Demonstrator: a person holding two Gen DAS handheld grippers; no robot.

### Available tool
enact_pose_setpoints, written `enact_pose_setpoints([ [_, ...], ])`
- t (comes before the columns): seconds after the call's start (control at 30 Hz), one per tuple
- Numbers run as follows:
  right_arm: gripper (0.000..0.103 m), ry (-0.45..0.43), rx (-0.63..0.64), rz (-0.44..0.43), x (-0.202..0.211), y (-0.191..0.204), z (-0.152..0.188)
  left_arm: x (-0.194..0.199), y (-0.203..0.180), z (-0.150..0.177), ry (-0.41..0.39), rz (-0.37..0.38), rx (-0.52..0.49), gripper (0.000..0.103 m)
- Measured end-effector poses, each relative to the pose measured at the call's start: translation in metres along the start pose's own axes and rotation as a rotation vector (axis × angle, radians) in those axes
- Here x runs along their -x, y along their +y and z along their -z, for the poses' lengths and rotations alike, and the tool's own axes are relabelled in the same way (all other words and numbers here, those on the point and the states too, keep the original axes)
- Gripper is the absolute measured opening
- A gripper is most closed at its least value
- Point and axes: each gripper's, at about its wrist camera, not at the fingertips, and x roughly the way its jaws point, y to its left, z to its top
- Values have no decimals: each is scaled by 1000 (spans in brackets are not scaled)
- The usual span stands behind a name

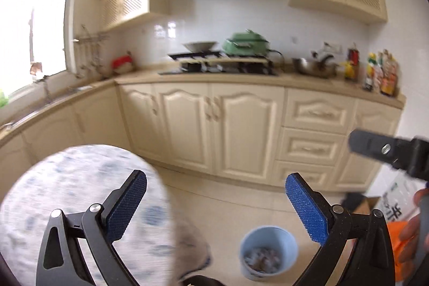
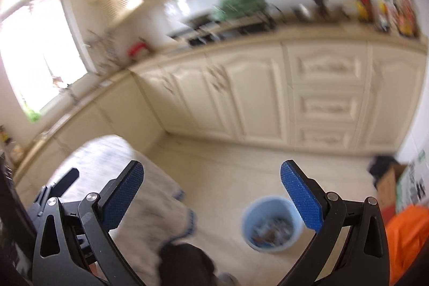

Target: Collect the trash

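A light blue bin (image 1: 269,240) stands on the tiled floor, holding crumpled trash (image 1: 261,257). My left gripper (image 1: 217,205) hovers open above and behind it, nothing between its blue pads. In the right wrist view the same bin (image 2: 270,208) sits low between the fingers of my right gripper (image 2: 212,195), which is also open and empty. This view is motion-blurred. A black finger (image 1: 375,148) of the right gripper juts in from the right edge of the left wrist view.
A round table with a white and blue cloth (image 1: 75,195) fills the lower left; the cloth hangs down (image 2: 161,211). Cream cabinets (image 1: 228,125) and a cluttered counter (image 1: 241,78) lie ahead. A cardboard box (image 1: 362,203), something orange (image 2: 407,232) and a hand (image 1: 411,229) are at right.
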Motion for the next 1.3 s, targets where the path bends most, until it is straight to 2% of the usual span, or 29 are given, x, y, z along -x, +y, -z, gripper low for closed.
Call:
enact_pose_setpoints([
  [0.13,103,-61,86,-88,22,67,-17,80,36,6,-61,-127,26,102],
  [0.37,103,-105,229,-209,35,180,-8,216,46,19,-159,-354,74,102],
  [0.6,103,-124,346,-325,47,281,15,294,50,29,-186,-508,178,102],
  [0.8,103,-157,397,-346,61,325,19,337,39,17,-196,-622,239,102],
  [0.87,103,-164,403,-343,63,329,18,339,35,11,-193,-625,254,102],
  [1.0,103,-169,410,-342,65,334,18,348,32,6,-194,-575,293,102],
  [1.13,103,-165,412,-341,67,336,18,367,39,-2,-209,-607,301,102],
  [1.3,103,-165,418,-343,66,337,18,359,56,-10,-202,-579,321,102],
])
